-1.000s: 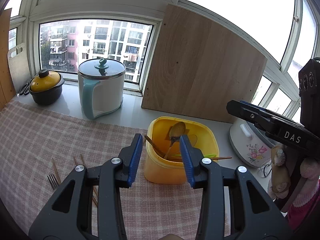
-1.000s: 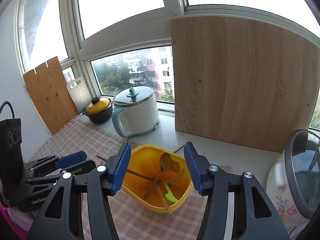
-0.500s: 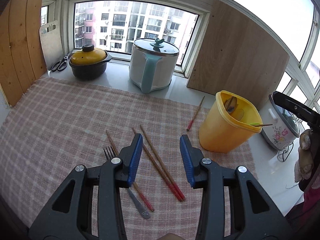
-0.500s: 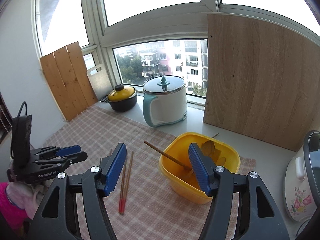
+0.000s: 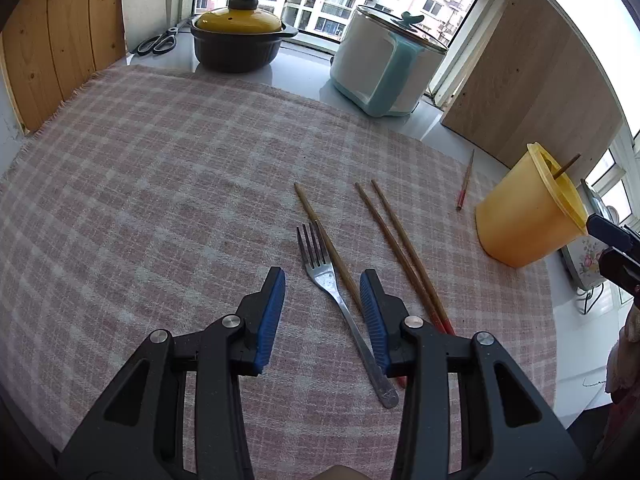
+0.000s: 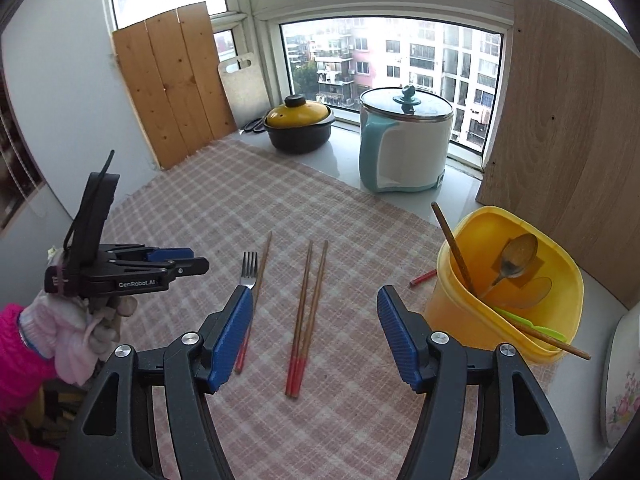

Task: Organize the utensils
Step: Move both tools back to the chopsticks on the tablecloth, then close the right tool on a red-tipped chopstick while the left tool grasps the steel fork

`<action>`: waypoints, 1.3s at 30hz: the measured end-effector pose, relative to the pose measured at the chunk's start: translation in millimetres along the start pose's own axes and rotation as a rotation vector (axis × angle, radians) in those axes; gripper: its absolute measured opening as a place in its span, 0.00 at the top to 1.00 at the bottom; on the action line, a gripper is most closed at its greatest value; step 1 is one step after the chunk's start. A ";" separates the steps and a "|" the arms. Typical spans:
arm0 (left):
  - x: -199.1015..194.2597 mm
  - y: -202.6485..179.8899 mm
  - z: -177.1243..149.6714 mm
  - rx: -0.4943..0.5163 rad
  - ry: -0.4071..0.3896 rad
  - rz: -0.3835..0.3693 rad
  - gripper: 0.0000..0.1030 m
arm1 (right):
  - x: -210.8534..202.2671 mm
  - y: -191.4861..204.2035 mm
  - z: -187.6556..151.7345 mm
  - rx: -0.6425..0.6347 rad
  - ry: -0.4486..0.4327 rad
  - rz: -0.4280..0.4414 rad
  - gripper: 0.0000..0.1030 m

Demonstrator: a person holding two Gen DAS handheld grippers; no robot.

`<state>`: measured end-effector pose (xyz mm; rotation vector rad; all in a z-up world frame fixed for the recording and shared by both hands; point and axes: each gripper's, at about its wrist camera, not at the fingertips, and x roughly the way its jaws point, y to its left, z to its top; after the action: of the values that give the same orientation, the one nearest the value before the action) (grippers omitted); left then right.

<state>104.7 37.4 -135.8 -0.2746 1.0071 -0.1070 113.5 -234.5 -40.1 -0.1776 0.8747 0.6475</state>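
Checked cloth point(image 5: 168, 184) covers the worktop below the window. Left gripper point(image 5: 323, 316) hovers with fingers spread over the fork point(image 5: 332, 292) and one chopstick point(image 5: 320, 232); right gripper point(image 6: 316, 336), fingers spread and empty, hangs above the chopstick pair point(image 6: 306, 308) beside the yellow tub point(image 6: 452, 304).

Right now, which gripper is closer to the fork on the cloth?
Left. The left gripper is open with the fork between its fingers; the right gripper hangs open over the paired chopsticks beside it.
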 end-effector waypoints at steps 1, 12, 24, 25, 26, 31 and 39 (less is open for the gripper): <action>5.4 1.6 2.2 -0.003 0.009 -0.005 0.62 | 5.1 3.3 -1.0 -0.007 0.016 0.007 0.38; 54.9 22.3 14.9 0.016 0.093 -0.057 0.62 | 62.2 23.2 -10.9 -0.015 0.177 0.044 0.41; 84.1 18.4 23.6 0.094 0.109 -0.082 0.62 | 119.2 27.0 -7.0 -0.005 0.300 0.020 0.57; 84.7 17.5 23.9 0.099 0.106 -0.079 0.62 | 120.6 26.7 -6.2 -0.005 0.303 0.013 0.57; 84.9 16.4 24.0 0.101 0.102 -0.074 0.62 | 122.3 26.5 -5.8 -0.004 0.306 0.007 0.57; 86.8 3.1 18.5 0.169 0.063 -0.007 0.62 | 129.0 21.8 -3.6 0.004 0.312 -0.011 0.57; 87.0 -13.8 11.4 0.239 0.017 0.026 0.80 | 142.3 12.7 -3.6 0.019 0.333 -0.031 0.57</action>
<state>161.2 7.6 -197.5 -0.0429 1.0036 -0.2049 169.8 -161.3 -149.1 -0.2865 1.1958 0.5893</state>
